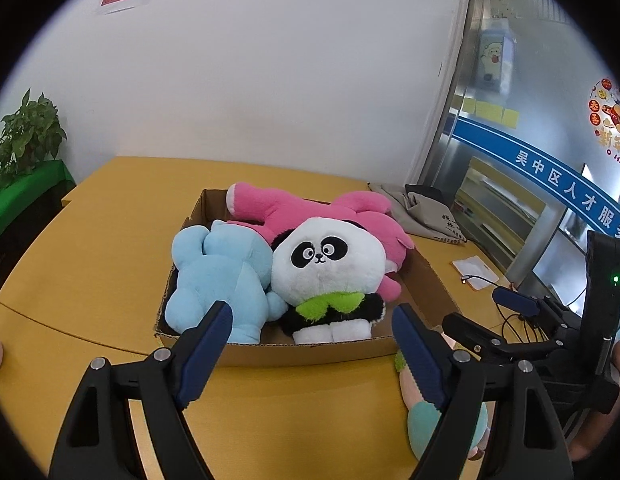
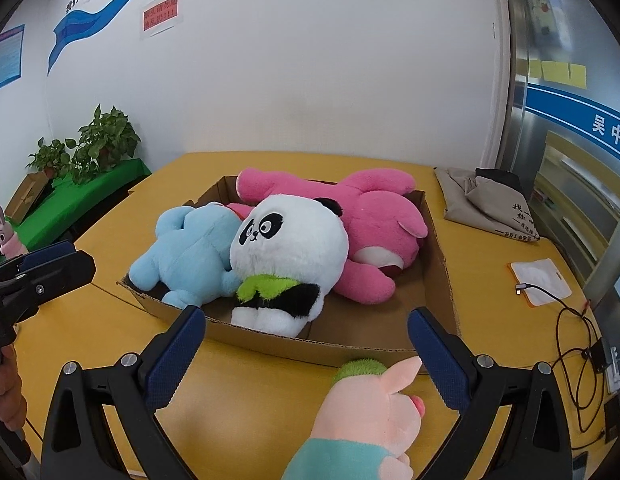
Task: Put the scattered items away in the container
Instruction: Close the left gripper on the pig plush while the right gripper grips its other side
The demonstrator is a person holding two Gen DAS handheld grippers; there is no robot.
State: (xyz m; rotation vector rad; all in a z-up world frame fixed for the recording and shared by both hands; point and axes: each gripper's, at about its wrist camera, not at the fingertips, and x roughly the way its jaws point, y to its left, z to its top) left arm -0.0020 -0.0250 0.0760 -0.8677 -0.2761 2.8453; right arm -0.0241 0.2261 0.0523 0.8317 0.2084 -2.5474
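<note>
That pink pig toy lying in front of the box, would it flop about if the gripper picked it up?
Probably. The pig toy looks like soft stuffed fabric, so its ends would likely droop. It seems light for its size, like the panda. Its fuzzy surface should not slip much, and lying flat on the table, it is unlikely to roll.

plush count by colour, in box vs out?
In the cardboard box:
pink plush: 1
light blue plush: 1
panda plush, black and white: 1
Out on the table, in front of the box:
peach plush with a teal top: 1
Total: 4
</note>
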